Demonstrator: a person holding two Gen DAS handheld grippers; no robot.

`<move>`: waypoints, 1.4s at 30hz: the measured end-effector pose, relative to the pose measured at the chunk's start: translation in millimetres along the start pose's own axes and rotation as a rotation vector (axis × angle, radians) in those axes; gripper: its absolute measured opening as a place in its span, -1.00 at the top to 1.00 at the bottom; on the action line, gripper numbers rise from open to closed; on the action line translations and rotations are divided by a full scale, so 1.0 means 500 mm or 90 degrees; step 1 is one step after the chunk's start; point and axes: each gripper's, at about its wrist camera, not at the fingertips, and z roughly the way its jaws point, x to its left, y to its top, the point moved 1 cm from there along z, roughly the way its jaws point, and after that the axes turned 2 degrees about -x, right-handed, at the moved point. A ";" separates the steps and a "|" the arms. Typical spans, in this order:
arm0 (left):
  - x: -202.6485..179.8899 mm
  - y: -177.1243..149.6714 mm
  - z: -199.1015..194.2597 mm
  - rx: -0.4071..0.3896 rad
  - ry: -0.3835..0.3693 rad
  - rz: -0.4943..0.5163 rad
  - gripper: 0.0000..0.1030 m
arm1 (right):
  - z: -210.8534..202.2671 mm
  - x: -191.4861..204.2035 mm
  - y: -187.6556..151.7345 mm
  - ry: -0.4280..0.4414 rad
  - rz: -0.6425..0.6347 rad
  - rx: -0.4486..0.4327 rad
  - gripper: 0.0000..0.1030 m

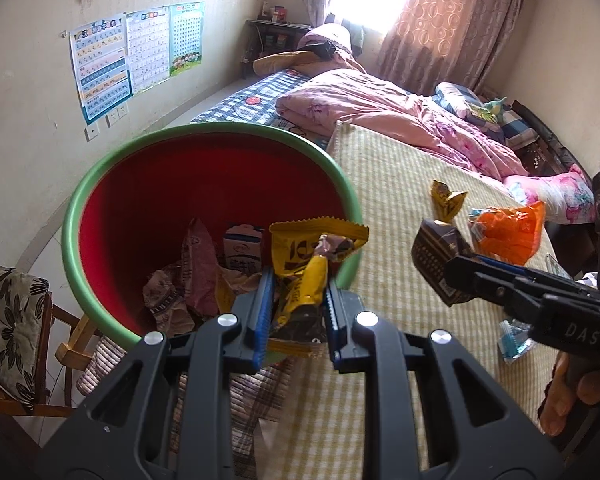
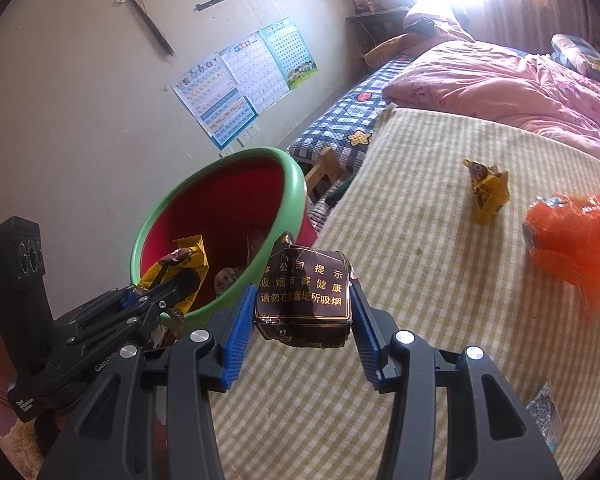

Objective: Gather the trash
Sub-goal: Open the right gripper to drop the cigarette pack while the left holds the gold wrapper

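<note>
My left gripper [image 1: 298, 304] is nearest, its blue pads clenched on a crumpled yellow snack wrapper [image 1: 312, 256], which I hold above the near rim of the red bin [image 1: 204, 184]. The bin has a green rim and stands just beside the bed's edge; inside it lie crumpled wrappers and a small milk carton [image 1: 242, 250]. In the right wrist view the same yellow wrapper hangs over the bin's mouth.

My right gripper [image 2: 303, 312] is closed on a dark brown cigarette pack [image 2: 306, 300], crushed, with gold characters on its face. The pads press its two sides. The pack is in the air over the striped yellow mat [image 2: 420, 264] on the bed, just beside the bin's rim.

More trash is on the mat, well apart from the bin: a small yellow wrapper [image 2: 486, 194] standing upright, an orange plastic bag [image 2: 572, 240] near it, and a blue-and-white wrapper [image 2: 546, 410] at the right edge of the right wrist view. A pink quilt [image 1: 380, 108] is heaped beyond the mat. Charts [image 1: 136, 56] are stuck on the wall behind the bin.
</note>
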 end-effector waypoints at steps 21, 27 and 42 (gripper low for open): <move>0.110 0.002 0.023 0.020 0.017 -0.012 0.56 | 0.062 0.082 0.026 0.016 -0.014 0.004 0.11; 0.130 0.009 0.030 0.022 0.011 -0.006 0.56 | 0.073 0.091 0.029 0.010 -0.010 -0.001 0.10; 0.155 0.025 0.049 0.024 0.000 -0.003 0.57 | 0.088 0.140 0.076 0.009 -0.027 -0.027 0.11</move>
